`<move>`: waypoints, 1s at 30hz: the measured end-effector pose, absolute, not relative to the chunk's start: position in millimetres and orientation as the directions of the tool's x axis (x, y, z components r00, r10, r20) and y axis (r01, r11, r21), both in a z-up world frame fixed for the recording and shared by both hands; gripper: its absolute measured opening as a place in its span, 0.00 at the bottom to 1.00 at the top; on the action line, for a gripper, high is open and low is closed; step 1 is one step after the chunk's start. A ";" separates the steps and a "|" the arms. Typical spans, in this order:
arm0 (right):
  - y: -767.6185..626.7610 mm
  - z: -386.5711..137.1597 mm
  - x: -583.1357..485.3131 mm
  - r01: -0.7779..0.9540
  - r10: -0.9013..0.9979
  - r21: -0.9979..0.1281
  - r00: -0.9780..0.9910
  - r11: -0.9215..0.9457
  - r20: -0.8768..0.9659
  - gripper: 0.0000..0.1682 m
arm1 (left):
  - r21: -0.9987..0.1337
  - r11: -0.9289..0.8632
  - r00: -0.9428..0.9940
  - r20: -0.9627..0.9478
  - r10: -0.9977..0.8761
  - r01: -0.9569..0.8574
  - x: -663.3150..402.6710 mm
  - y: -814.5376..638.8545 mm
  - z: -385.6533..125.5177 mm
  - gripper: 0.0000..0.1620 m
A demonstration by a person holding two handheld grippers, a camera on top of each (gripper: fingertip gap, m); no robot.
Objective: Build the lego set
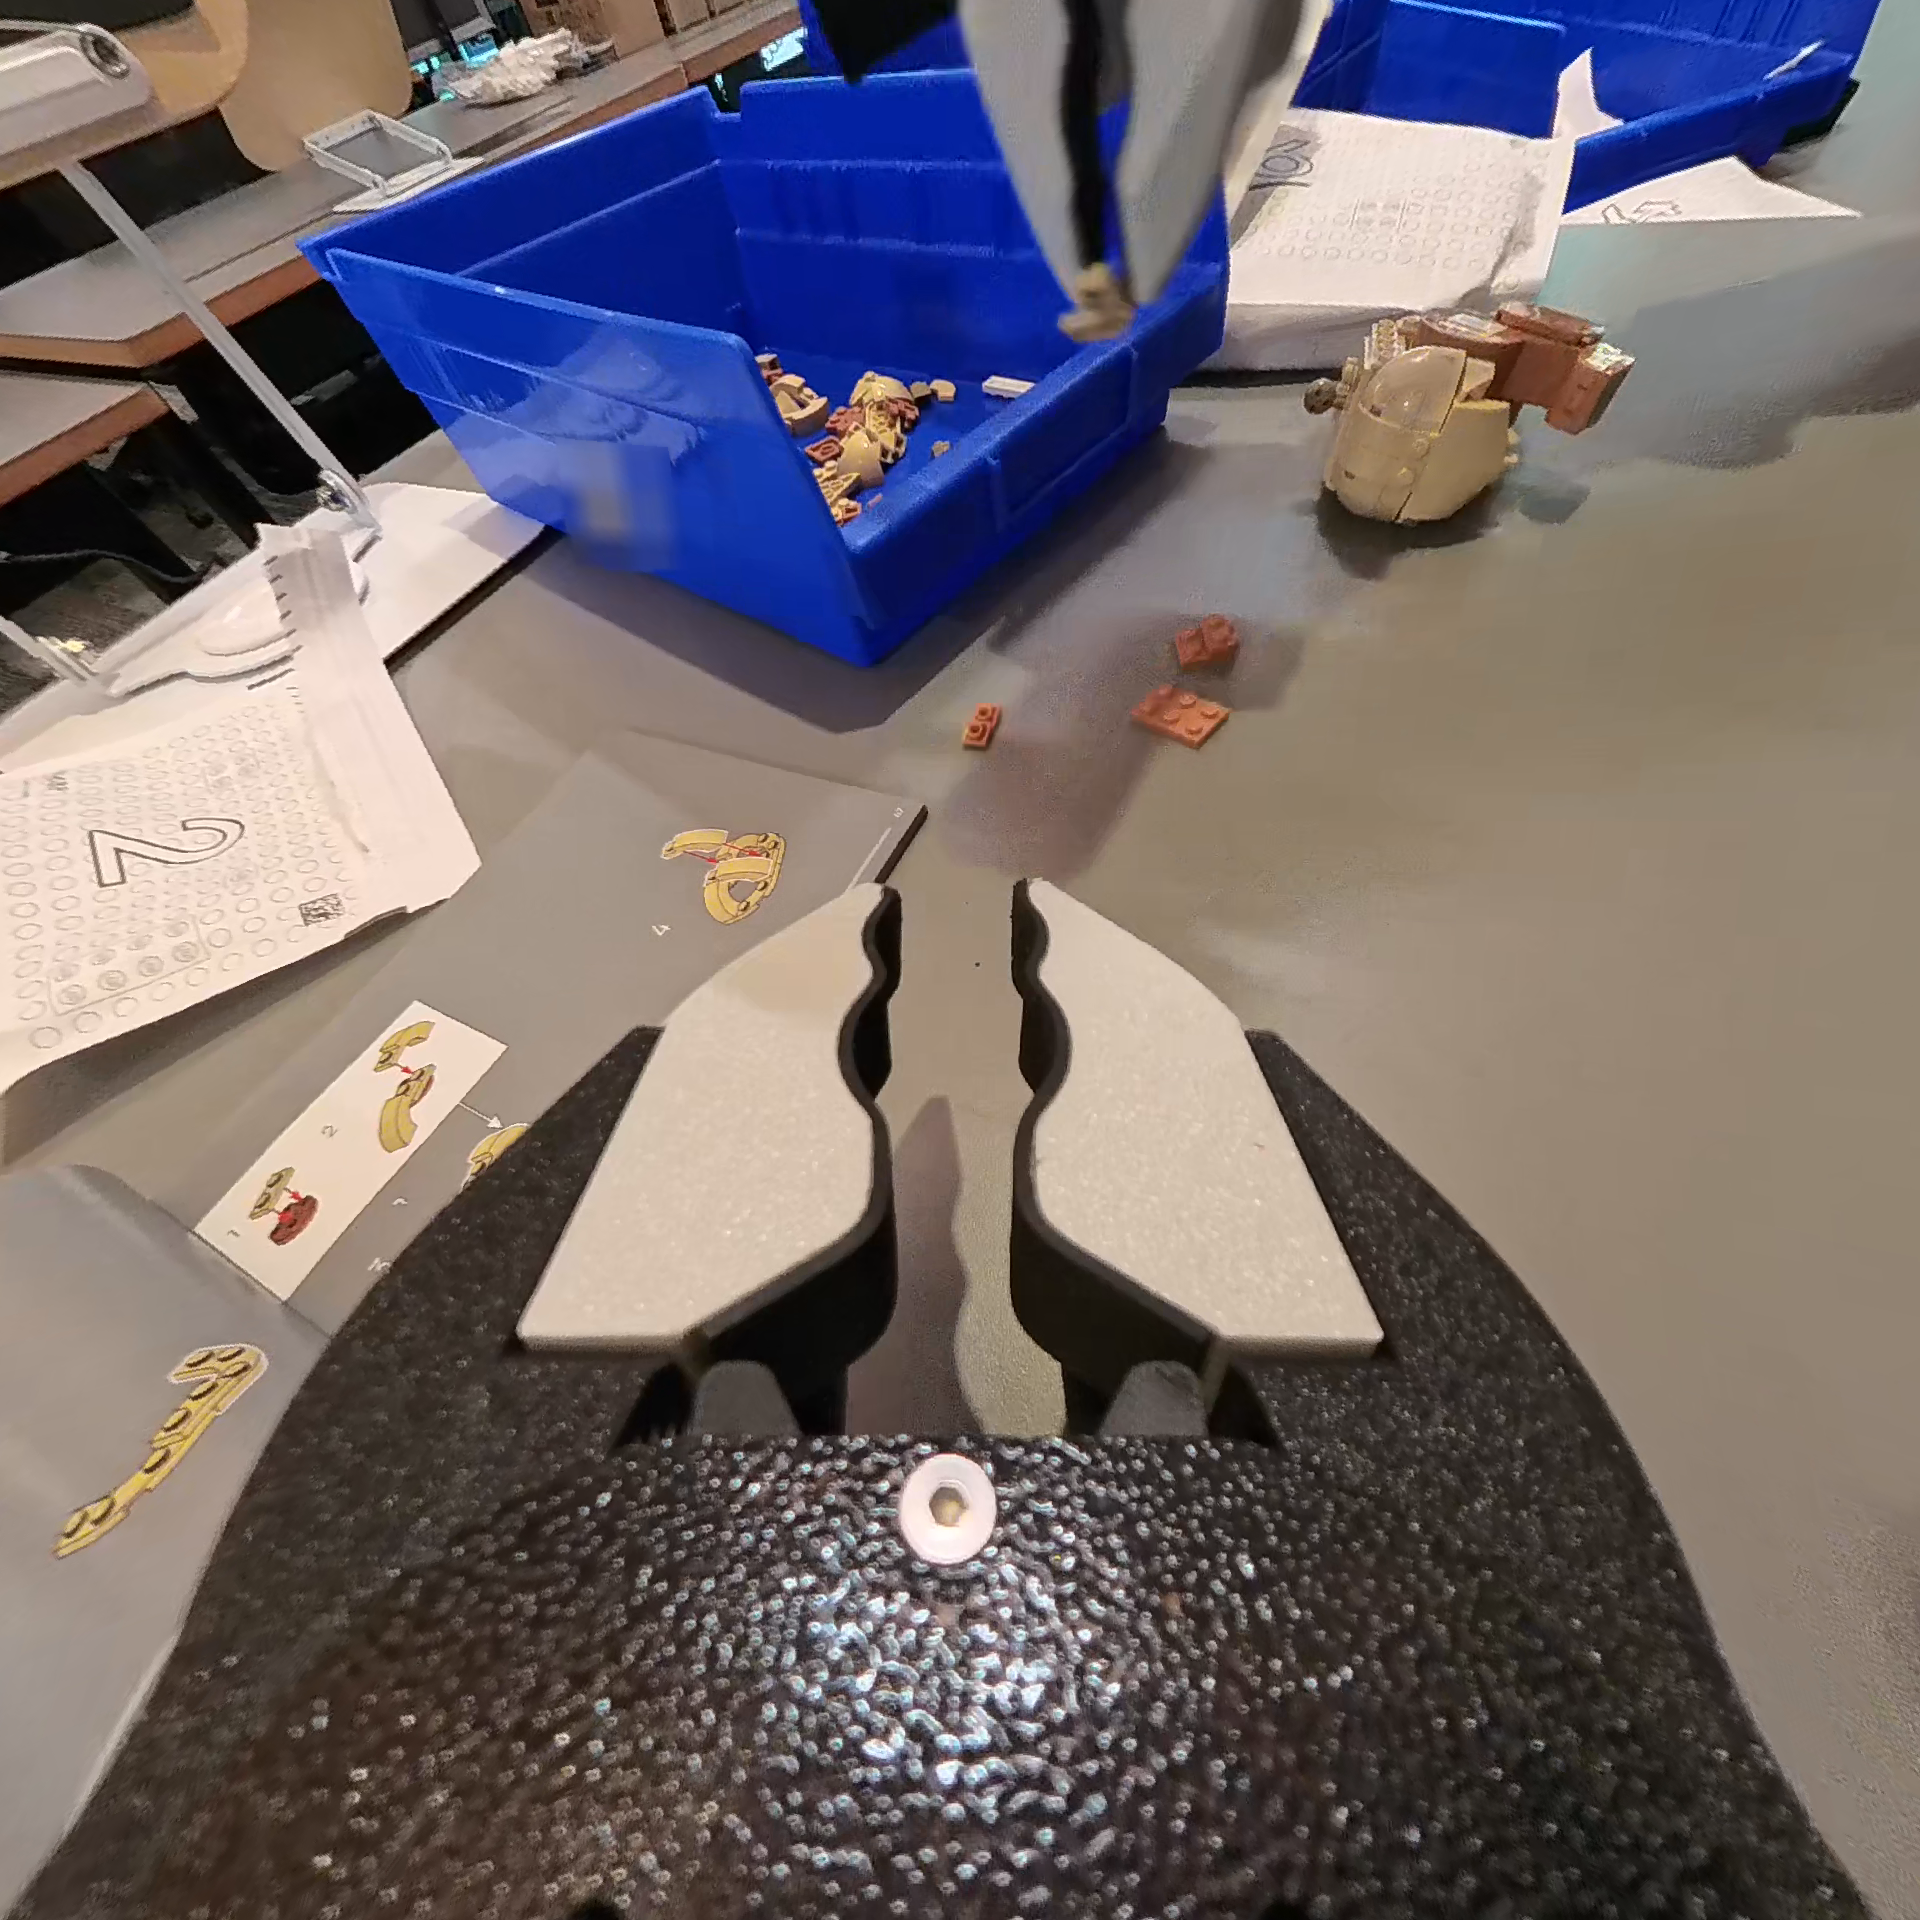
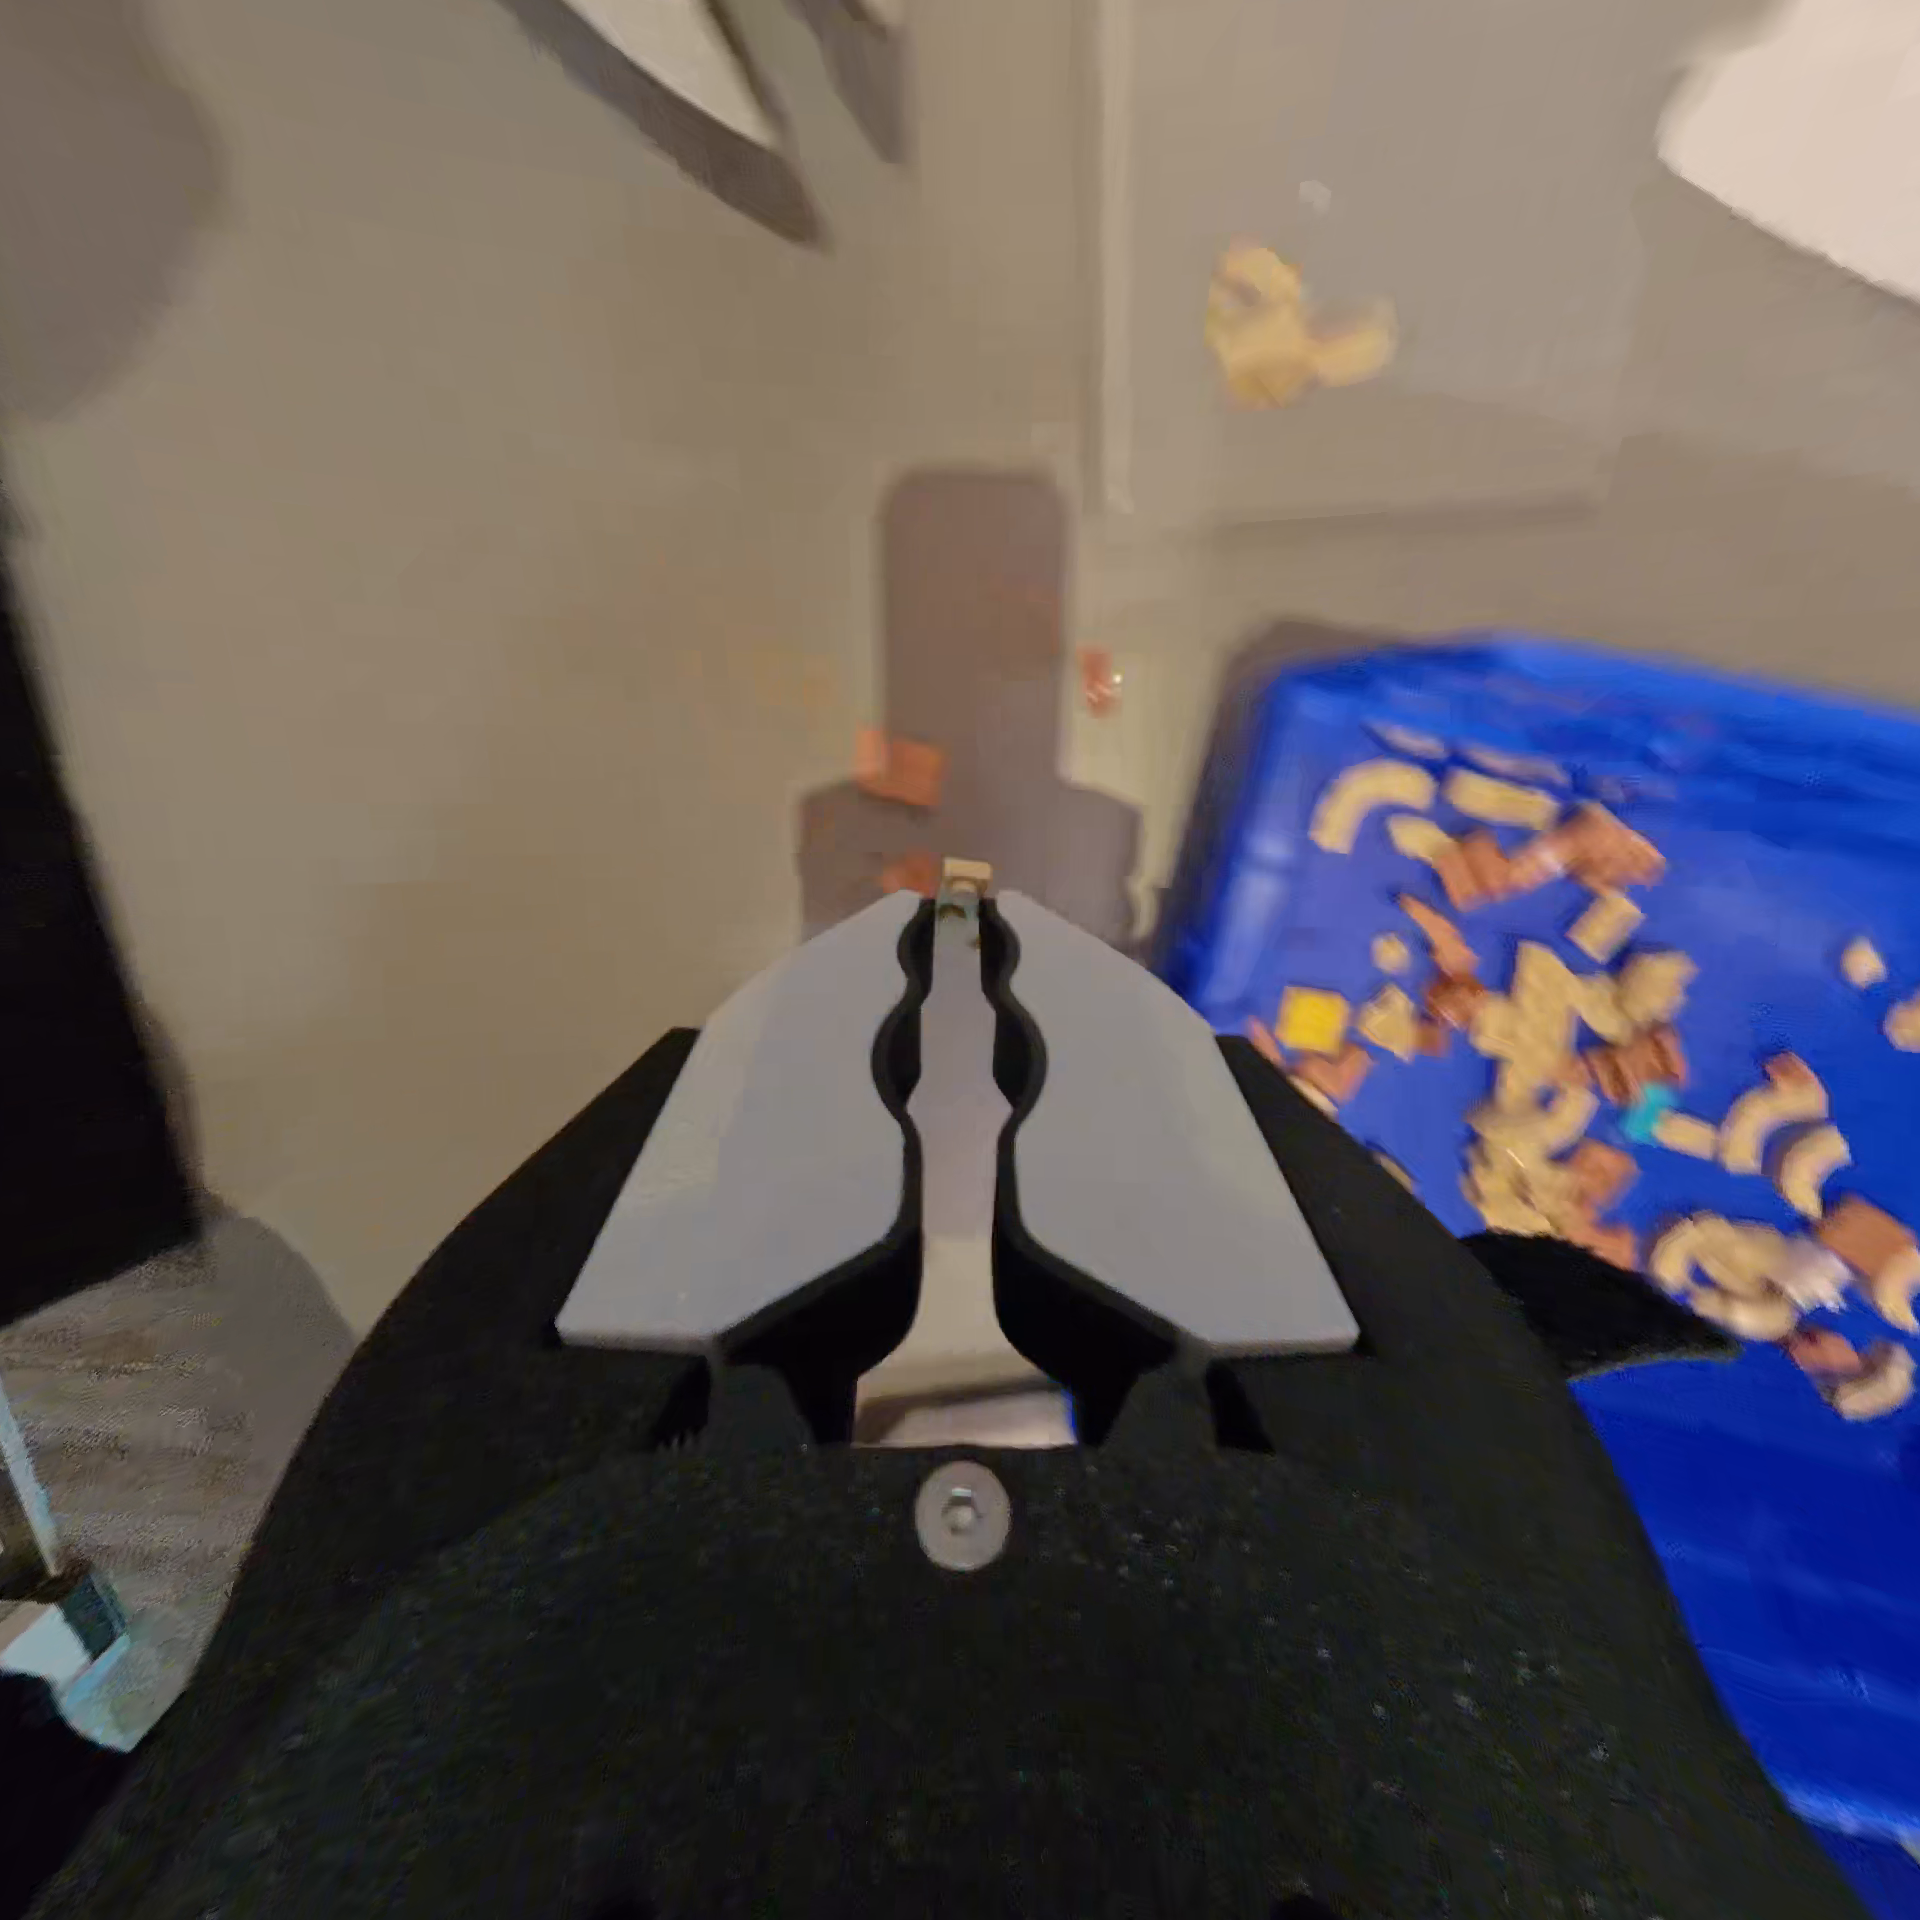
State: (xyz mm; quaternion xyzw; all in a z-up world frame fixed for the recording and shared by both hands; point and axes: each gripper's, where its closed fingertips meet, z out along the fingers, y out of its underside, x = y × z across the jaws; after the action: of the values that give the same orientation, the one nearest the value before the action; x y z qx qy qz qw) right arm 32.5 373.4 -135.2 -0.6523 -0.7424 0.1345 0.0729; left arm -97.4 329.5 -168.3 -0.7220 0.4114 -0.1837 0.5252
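Note:
My left gripper (image 1: 956,899) is open and empty, low over the grey table. Ahead of it lie three loose brown pieces: a small plate (image 1: 982,724), a flat plate (image 1: 1179,714) and a sloped brick (image 1: 1205,640). My right gripper (image 2: 961,899) is shut on a small tan piece (image 2: 963,871). It also shows in the left wrist view (image 1: 1096,301), pointing down above the blue bin (image 1: 644,343), with the tan piece (image 1: 1091,307) at its tips. A partly built tan and brown model (image 1: 1444,416) lies on its side at the right.
The blue bin (image 2: 1766,1558) holds several tan and brown pieces (image 1: 852,426). An open instruction booklet (image 1: 582,935) and white paper bags (image 1: 187,883) lie at the left. More blue bins (image 1: 1662,94) and paper stand at the back right. The right wrist view is blurred. About 15 centimetres separates my left fingertips from my right. The sloped brick (image 1: 1205,640) lies some 9 centimetres from my right tips, 15 centimetres from my left tips. My right tips are roughly 9 centimetres from the flat plate (image 1: 1179,714). It turns up in the right wrist view (image 2: 889,757) as well.

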 end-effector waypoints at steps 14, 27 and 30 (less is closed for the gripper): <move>225.0 -223.9 -45.0 0.910 0.913 -0.153 -0.400 0.386 -0.074 0.05 | -0.911 -0.122 0.649 -0.182 -0.739 -0.394 -112.8 341.8 -167.1 0.12; 252.6 -197.1 -49.2 0.879 0.962 -0.448 -0.242 0.163 -0.125 0.17 | -0.897 -0.132 0.657 -0.203 -0.726 -0.423 -116.8 348.9 -171.2 0.12; 275.3 -179.9 -37.4 0.850 0.975 -0.520 -0.179 0.088 -0.128 0.17 | -0.887 -0.140 0.662 -0.216 -0.718 -0.441 -118.1 352.7 -174.0 0.12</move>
State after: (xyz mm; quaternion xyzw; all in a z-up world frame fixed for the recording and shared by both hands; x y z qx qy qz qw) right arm -37.4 275.3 -179.9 -0.6279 -0.7266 0.2485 0.1264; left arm -118.1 352.7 -174.0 -0.7435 0.3894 -0.1313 0.5275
